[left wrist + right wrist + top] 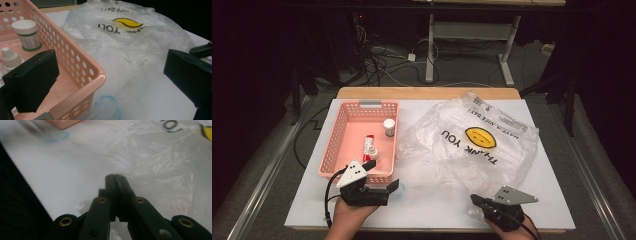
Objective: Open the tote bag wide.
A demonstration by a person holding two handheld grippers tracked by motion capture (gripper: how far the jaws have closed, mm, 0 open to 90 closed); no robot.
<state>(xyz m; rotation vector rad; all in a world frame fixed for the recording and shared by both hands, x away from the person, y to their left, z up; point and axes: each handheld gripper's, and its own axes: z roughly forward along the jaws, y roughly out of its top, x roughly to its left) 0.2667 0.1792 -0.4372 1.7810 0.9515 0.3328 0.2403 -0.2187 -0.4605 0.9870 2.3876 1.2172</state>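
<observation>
A pink perforated basket (343, 134) stands on the left of the white table. It holds a white jar with a green band (27, 35), a small white dropper bottle (10, 58) and a red and white tube (369, 142). My left gripper (382, 175) is open and straddles the basket's near right corner (96, 75), one jaw inside and one outside. A crumpled clear plastic bag (472, 145) printed THANK YOU with a yellow face lies to the right. My right gripper (115, 177) is shut at the bag's near edge; clear plastic shows under its jaws, and whether any is pinched is unclear.
A faint blue ring (107, 106) marks the table beside the basket's corner. The table's front edge (427, 229) runs just under both hands. Beyond the far edge are a dark floor with cables (382, 62) and a desk's white legs (430, 50).
</observation>
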